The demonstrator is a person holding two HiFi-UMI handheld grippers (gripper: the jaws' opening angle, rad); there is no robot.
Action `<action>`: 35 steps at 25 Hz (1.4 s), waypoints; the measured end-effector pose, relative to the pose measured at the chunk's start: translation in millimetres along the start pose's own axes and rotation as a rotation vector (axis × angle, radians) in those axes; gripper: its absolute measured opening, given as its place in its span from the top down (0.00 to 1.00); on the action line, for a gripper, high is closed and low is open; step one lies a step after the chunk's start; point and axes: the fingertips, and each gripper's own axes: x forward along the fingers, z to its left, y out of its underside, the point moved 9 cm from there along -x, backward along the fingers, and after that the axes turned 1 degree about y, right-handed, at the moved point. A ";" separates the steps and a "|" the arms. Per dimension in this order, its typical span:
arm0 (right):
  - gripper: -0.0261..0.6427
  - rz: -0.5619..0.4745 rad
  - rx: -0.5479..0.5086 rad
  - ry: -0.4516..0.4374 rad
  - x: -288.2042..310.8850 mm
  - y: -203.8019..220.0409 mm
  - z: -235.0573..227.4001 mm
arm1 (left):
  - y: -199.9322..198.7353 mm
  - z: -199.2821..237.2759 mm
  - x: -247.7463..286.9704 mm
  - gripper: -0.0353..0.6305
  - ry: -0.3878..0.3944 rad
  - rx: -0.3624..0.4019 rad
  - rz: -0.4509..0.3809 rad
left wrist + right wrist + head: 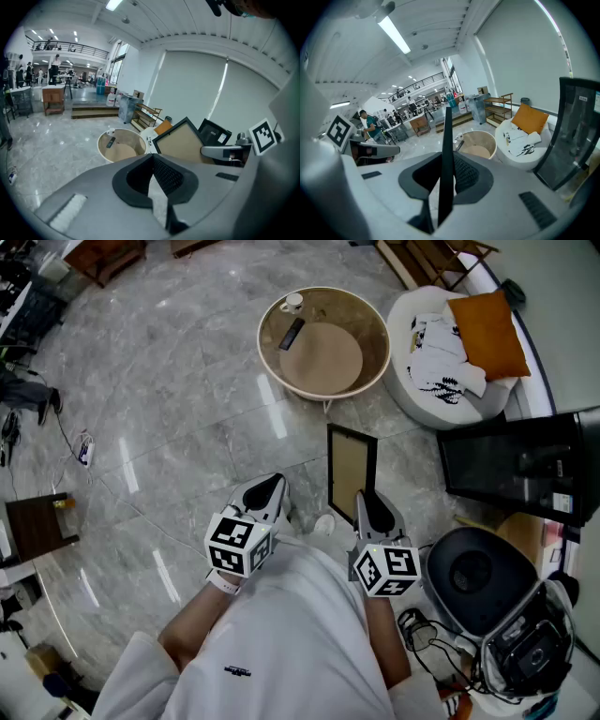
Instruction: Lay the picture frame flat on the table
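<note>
We hold the picture frame (352,470) in the right gripper (370,507), whose fingers are clamped on the frame's near edge. In the right gripper view the frame (446,154) shows edge-on as a thin dark strip that rises straight up between the two pads of that gripper (446,161), so we read it as standing on edge, not lying flat. Its tan panel inside the black border faces our left side, and it shows as a tilted rectangle in the left gripper view (180,143).

The left gripper (265,493) hovers just beside the right one. Its fingers are together at the tips and nothing sits between them (152,157). Each gripper carries its marker cube, left (239,543) and right (386,568), close to our white sleeves.

The frame hangs over the grey marble floor (169,427), well short of the round table (361,320) ahead of us. That table has a raised pale rim, and on it lie a dark remote (292,333) and a small white cup (293,303). Right of the table stands a white round seat (422,399) with an orange cushion (487,334) and a white cloth with black print (441,362). A black screen (511,465) stands near the frame's right side.
</note>
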 end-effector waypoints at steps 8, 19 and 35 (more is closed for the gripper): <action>0.87 -0.029 -0.003 -0.014 -32.8 21.1 -14.7 | 45.9 -45.0 -28.1 0.94 -0.013 -0.024 -0.018; 0.87 -0.018 -0.037 0.023 -36.8 21.9 12.8 | 38.6 -16.6 -44.0 0.94 0.021 -0.055 -0.058; 0.87 -0.023 -0.080 0.063 45.8 -21.7 49.1 | -1.9 84.3 -30.0 0.94 0.029 -0.070 -0.108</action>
